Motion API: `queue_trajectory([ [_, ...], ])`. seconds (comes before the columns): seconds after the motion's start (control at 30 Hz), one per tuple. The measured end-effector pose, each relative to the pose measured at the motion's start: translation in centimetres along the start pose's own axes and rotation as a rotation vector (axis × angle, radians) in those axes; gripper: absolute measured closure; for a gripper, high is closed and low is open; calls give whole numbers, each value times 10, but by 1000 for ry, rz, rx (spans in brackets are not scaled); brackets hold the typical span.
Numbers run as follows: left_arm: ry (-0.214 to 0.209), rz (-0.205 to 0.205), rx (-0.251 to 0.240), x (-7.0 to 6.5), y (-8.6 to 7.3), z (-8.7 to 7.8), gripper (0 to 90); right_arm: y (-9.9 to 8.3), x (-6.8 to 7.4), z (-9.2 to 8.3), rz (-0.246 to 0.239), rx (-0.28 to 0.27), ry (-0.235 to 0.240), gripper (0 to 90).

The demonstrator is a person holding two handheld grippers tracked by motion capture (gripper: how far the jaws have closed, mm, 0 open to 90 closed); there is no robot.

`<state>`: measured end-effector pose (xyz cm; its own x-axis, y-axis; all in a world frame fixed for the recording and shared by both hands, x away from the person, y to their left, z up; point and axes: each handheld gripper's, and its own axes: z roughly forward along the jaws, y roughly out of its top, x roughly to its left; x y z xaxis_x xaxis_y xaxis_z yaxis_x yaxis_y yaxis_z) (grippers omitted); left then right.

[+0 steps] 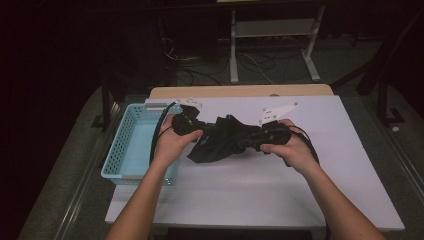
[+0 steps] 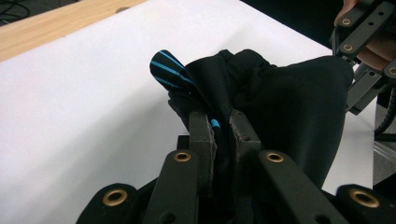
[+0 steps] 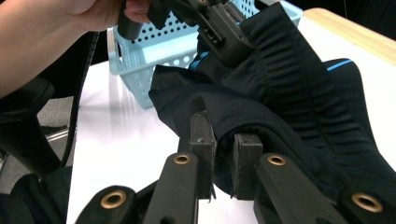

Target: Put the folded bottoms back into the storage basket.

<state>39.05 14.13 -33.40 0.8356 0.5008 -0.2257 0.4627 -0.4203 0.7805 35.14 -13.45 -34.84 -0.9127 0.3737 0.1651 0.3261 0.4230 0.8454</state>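
Both hand-held grippers, L point(image 2: 219, 128) & R point(image 3: 224, 140), clamped on black shorts point(image 1: 225, 137), strung between them above surface point(image 1: 250, 190); basket point(image 1: 125, 150) nearer L.

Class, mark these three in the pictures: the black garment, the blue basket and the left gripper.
black garment point(image 1: 220, 142), high view, its bunched middle.
blue basket point(image 1: 122, 145), high view, its perforated left wall.
left gripper point(image 2: 223, 128), left gripper view, between its fingertips.

A light-blue perforated basket point(image 1: 131, 145) sits at the white table's point(image 1: 250, 195) left edge.
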Motion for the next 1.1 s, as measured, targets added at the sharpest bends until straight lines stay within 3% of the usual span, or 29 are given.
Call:
queue_trajectory([
  [0.5, 43, -27, -45, 13, -1, -42, 824, 37, -2, 23, -16, -16, 38, 814],
  [0.9, 114, -58, -94, 29, -9, -82, 824, 71, 0, 47, -45, -13, 69, 814],
  [1.1, 164, -72, -96, 37, -14, -96, 824, 86, 1, 61, -66, 5, 79, 814],
])
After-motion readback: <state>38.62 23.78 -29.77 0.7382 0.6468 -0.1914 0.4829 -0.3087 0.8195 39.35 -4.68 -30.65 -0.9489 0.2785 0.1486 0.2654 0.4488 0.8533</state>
